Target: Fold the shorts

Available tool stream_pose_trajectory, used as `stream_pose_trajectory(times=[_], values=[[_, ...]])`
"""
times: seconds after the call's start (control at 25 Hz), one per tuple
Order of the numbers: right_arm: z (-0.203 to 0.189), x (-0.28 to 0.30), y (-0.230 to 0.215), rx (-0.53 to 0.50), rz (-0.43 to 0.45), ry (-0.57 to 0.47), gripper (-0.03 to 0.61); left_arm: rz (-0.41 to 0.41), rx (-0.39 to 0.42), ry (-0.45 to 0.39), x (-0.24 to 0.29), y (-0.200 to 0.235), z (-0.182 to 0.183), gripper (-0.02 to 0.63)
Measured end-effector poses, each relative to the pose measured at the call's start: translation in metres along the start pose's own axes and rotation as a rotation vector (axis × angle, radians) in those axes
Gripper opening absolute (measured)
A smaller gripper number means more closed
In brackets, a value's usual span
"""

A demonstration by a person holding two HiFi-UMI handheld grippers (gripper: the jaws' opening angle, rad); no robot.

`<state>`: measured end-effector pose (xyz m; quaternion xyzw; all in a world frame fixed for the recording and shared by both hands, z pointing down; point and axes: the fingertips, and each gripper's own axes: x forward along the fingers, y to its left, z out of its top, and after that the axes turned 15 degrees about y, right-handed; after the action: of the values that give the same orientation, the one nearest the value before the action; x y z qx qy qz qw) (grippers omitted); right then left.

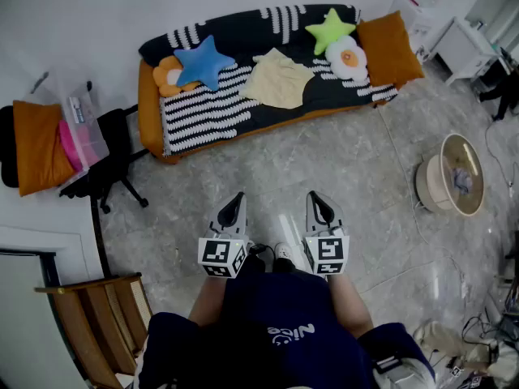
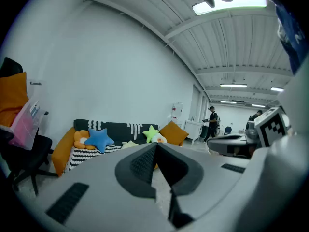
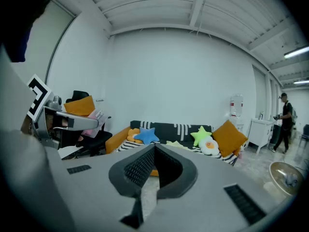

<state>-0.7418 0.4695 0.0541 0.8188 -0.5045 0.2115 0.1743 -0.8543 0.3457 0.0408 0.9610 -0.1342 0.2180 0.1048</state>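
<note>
Both closed, nothing gripped: left tool [image 1: 235, 201] and right tool [image 1: 317, 199] side by side above the floor, well apart from the sofa [image 1: 147, 104], where the pale yellow shorts [image 1: 280, 79] lie between the blue star cushion [image 1: 201, 61] and the egg cushion [image 1: 349, 57].

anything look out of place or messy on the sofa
The pale yellow shorts lie rumpled and askew on the sofa seat, between the blue star cushion and the fried-egg cushion. Nothing looks spilled or damaged.
</note>
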Motion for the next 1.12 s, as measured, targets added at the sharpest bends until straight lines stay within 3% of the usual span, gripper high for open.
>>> stream_pose_trajectory(times=[0.4,0.68,0.72,0.8,0.84,0.96,1.12], values=[[-0.010,0.001,0.005,-0.011,-0.015,0.013,0.008,-0.018,0.008,-0.003,0.005,0.002,0.000,0.003],[-0.017,0.004,0.002,0.013,-0.031,0.015,0.011,-0.083,0.054,0.012,0.016,-0.002,-0.004,0.008],[-0.017,0.005,0.004,0.011,-0.022,0.016,0.022,-0.097,0.065,0.019,0.017,-0.002,-0.005,0.052],[-0.015,0.010,0.011,0.004,0.014,0.027,0.200,-0.128,0.093,0.044,0.020,-0.001,-0.007,0.210],[-0.015,0.012,0.014,-0.002,0.026,0.033,0.243,-0.144,0.111,0.060,0.021,0.000,-0.009,0.246],[-0.016,0.016,0.019,-0.021,0.019,0.054,0.309,-0.183,0.161,0.116,0.024,0.004,-0.018,0.306],[-0.019,0.022,0.029,-0.015,-0.010,0.068,0.322,-0.207,0.173,0.151,0.023,0.020,-0.029,0.314]])
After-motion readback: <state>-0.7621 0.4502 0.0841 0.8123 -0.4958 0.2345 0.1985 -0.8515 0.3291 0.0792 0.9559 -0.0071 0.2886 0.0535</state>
